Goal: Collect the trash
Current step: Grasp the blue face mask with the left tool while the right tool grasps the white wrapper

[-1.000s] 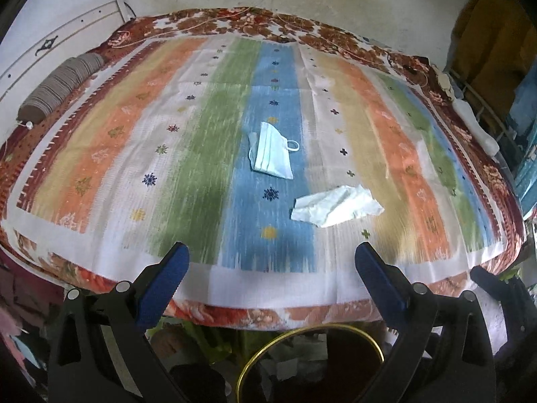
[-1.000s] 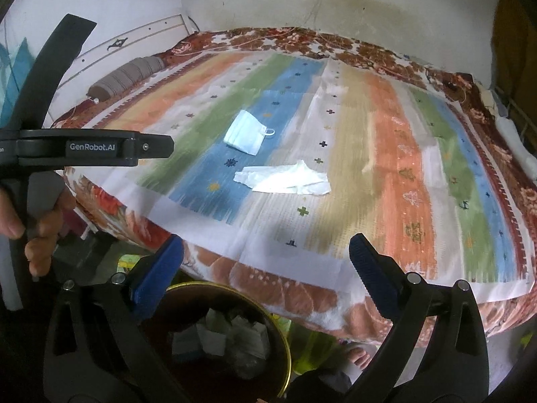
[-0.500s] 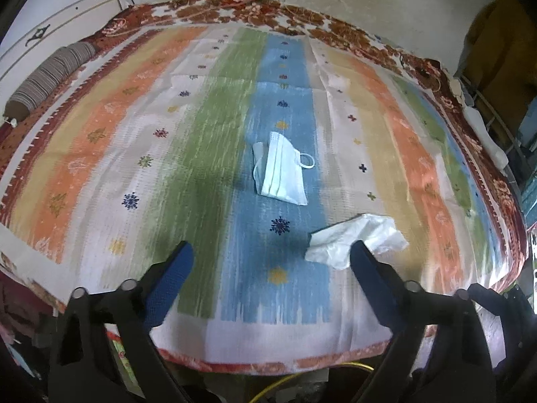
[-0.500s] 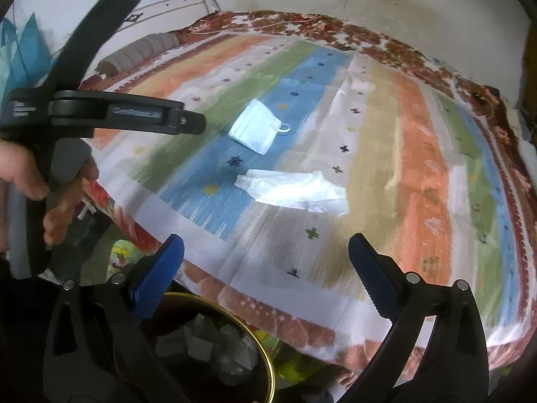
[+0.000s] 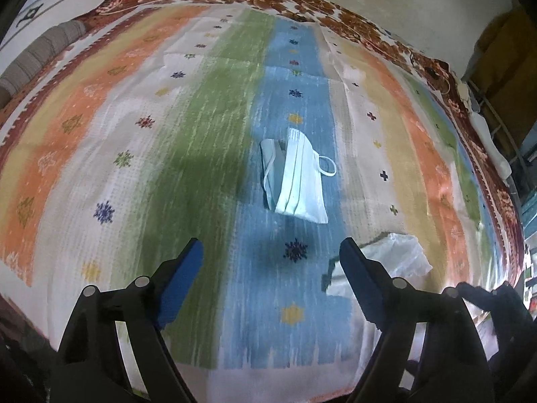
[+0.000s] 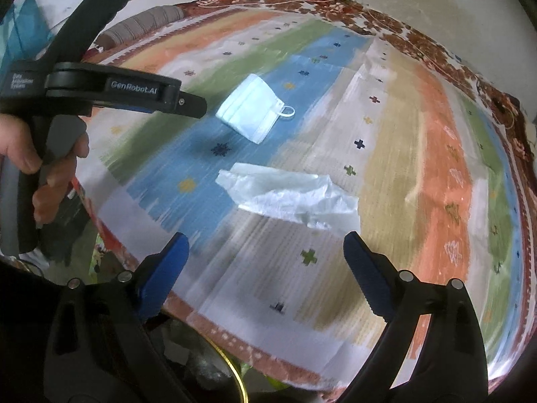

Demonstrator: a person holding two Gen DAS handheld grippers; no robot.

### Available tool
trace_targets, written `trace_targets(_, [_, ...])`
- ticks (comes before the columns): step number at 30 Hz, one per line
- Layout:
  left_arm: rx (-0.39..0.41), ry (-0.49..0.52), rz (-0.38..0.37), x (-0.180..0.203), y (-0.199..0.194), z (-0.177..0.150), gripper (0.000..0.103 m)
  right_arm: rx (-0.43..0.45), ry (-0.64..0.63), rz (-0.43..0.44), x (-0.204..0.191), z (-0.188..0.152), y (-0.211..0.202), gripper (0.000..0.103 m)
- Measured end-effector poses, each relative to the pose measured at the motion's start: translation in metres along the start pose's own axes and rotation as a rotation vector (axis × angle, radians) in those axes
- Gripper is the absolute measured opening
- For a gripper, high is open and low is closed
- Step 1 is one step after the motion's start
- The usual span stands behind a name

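Striped bedspread, both claws wide, narrowing, empty

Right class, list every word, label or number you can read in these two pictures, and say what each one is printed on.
"GenRobot.AI": white lettering on the side of the left claw's black body, seen from the right wrist view.
A smaller white label further back on that body: several short lines, too small and blurred to read.
Face mask, crumpled plastic wrapper and striped bedspread: no text, only woven star and cross motifs.
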State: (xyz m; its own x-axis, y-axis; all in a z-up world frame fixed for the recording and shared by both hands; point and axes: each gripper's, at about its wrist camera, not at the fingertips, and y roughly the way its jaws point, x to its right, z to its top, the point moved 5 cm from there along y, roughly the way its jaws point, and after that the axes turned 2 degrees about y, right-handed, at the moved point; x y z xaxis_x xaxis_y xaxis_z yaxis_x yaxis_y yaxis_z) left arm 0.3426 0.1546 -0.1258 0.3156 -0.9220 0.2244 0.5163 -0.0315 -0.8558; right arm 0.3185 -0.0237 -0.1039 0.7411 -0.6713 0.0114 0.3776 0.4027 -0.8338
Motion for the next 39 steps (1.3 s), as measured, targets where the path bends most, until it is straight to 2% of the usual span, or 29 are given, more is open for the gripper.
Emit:
trace_targets(6, [-0.004,-0.007,-0.024,0.001,0.014,0.008,0.078,-0.008,-0.027,-0.012,0.011,0.015,0.021,0.08])
trace_targets(13, [-0.018,-0.013,-0.019,-0.001,0.033,0.014,0.07,-0.068,-0.04,0.042,0.017,0.025,0.053,0.076])
trace_targets(17, [-0.016,-0.025,-0.034,-0.004,0.043,0.021,0.062,-0.107,-0.014,0.048,0.022,0.022,0.071,0.064])
trace_targets(19, [-0.018,-0.026,-0.038,-0.004,0.047,0.024,0.051,-0.113,0.003,0.06,0.024,0.021,0.075,0.058])
trace_targets(24, [-0.033,-0.034,-0.051,-0.005,0.057,0.026,0.04,-0.111,0.032,0.062,0.024,0.022,0.082,0.046])
trace_targets(26, [-0.039,-0.038,-0.056,-0.006,0.06,0.026,0.032,-0.111,0.044,0.07,0.021,0.021,0.083,0.039])
trace_targets(28, [-0.053,-0.047,-0.067,-0.007,0.063,0.024,0.018,-0.111,0.043,0.071,0.019,0.021,0.083,0.031])
trace_targets(30, [-0.067,-0.049,-0.086,-0.007,0.064,0.023,0.009,-0.11,0.048,0.078,0.016,0.019,0.083,0.023])
trace_targets(34, [-0.054,-0.04,-0.097,-0.001,0.057,0.025,0.005,-0.111,0.09,0.086,0.016,0.018,0.083,0.011])
trace_targets(39, [-0.034,-0.031,-0.104,0.008,0.036,0.03,0.004,-0.099,0.166,0.136,0.016,0.019,0.066,0.008])
